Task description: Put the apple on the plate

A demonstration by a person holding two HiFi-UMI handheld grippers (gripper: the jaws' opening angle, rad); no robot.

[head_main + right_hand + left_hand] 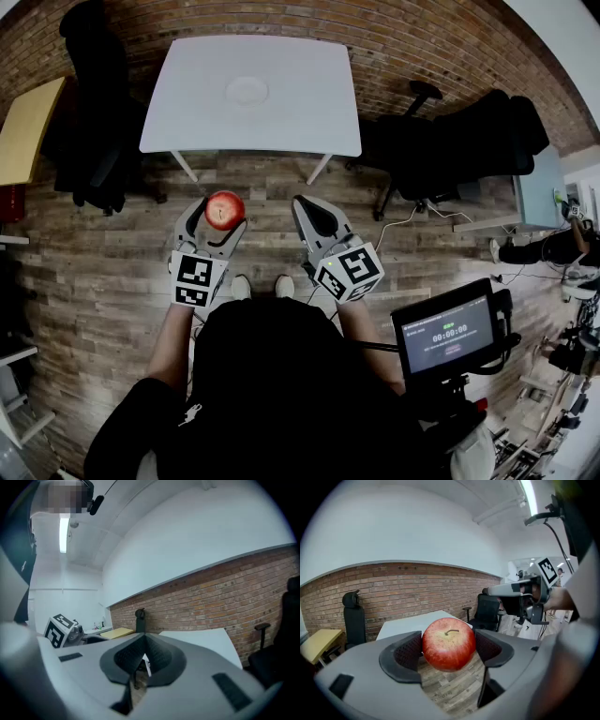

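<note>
Colours: round red apple [225,208], yellow-flecked; round white plate [247,91]; white rectangular table [309,112]; black-and-white square markers on my grey left gripper [217,216].

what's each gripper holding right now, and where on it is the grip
The left gripper holds the red apple by its two opposite sides, stem up. The right gripper holds nothing; its jaws are shut.

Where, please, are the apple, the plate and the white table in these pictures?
apple [449,643]: left gripper view, red front.
plate [247,91]: head view, bare middle.
table [309,103]: head view, bare top right of the plate.
</note>
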